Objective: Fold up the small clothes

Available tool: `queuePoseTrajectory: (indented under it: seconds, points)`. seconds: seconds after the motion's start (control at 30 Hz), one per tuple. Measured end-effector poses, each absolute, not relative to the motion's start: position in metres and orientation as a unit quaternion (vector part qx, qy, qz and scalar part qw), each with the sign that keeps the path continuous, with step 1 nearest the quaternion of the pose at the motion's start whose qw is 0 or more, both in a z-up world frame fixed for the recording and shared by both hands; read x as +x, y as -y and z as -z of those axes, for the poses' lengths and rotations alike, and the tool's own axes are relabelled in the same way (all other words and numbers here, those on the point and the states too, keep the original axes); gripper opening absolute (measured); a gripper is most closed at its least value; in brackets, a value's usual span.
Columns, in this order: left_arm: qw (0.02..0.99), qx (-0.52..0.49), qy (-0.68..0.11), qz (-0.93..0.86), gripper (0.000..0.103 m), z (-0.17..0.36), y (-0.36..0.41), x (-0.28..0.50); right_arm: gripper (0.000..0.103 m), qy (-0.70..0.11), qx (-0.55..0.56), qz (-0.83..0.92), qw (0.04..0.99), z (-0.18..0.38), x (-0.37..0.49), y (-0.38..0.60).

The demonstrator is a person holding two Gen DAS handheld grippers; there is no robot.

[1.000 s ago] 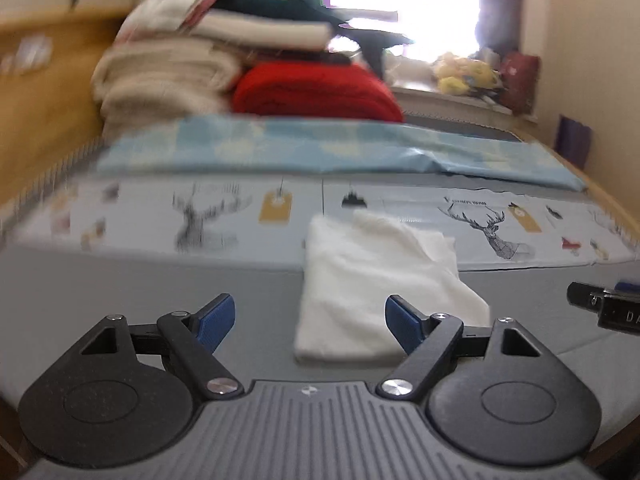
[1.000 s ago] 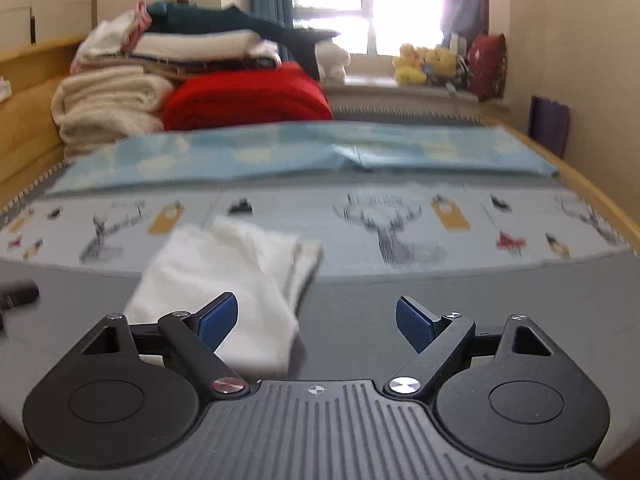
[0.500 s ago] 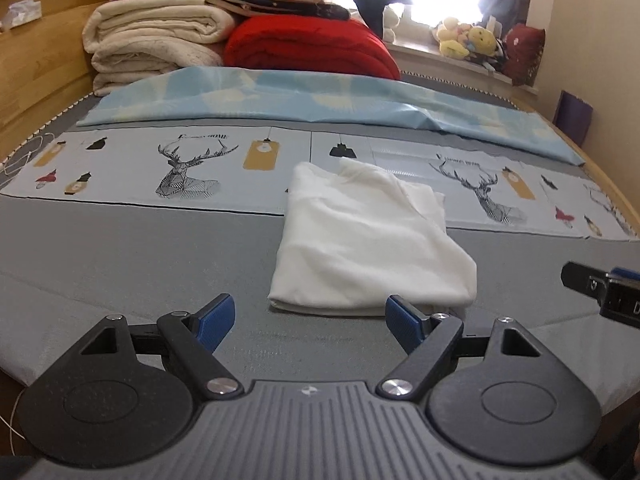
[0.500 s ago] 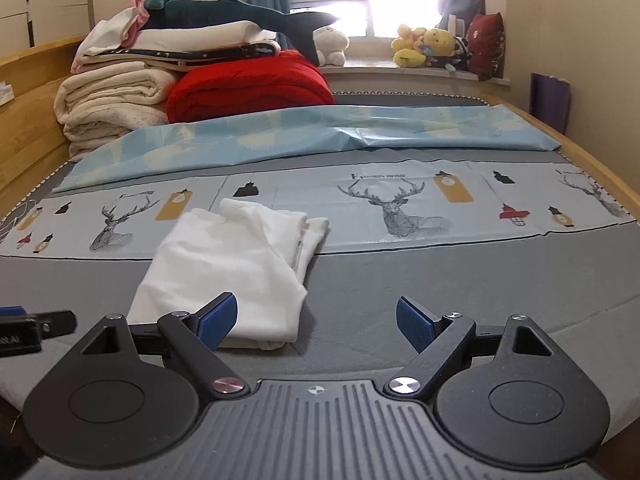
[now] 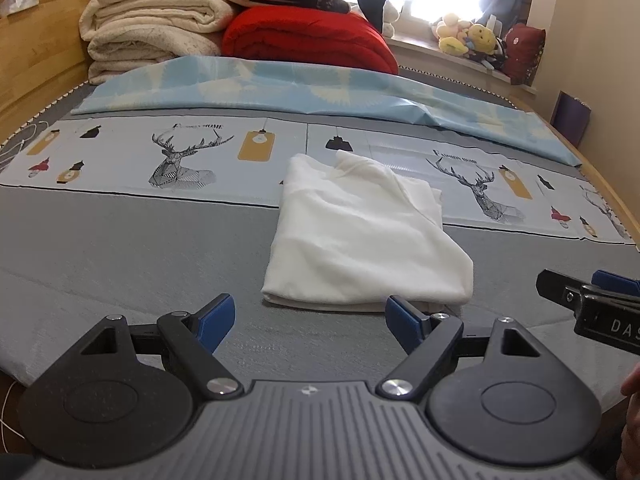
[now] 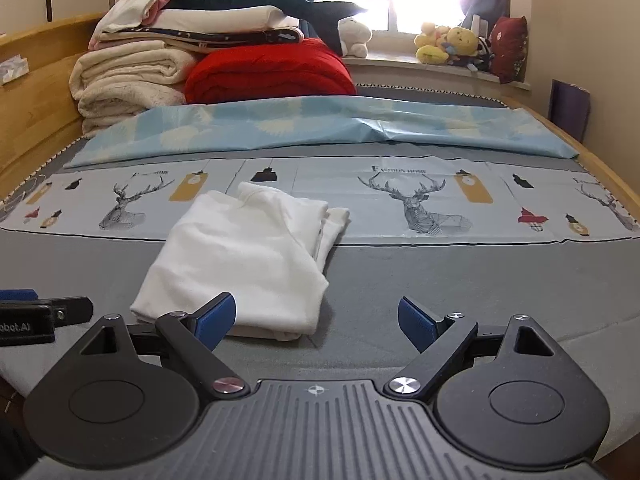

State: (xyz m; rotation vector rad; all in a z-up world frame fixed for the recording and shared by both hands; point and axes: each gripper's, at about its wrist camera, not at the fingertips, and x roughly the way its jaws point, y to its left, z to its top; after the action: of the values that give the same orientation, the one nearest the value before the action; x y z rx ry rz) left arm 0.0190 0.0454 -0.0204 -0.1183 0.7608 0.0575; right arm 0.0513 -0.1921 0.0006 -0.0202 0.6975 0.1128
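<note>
Currently white garment (image 5: 368, 236) lies folded on bed (image 5: 132, 248), 12 o'clock of left gripper (image 5: 308, 322), 11 o'clock of right gripper (image 6: 316, 320); both spread wide, empty. Risk: loose layers at 1 o'clock edge slipping apart if pinched shallow

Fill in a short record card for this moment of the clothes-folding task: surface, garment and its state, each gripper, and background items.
surface: grey bed cover with a deer-print strip
garment: white garment, folded, lying flat
left gripper: open, empty, just short of the garment's near edge
right gripper: open, empty, garment to its left
background: red blanket, cream blankets, plush toys on the windowsill
</note>
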Motion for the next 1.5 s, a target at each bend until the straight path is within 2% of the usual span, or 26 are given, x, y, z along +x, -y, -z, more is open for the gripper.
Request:
queuePoseTrajectory:
  seconds: [1.5]
  points:
    - [0.925,-0.046,-0.377,-0.020,0.088,0.026,-0.038,0.019,0.092,-0.344,-0.036,-0.078,0.935,0.001,0.049,0.176]
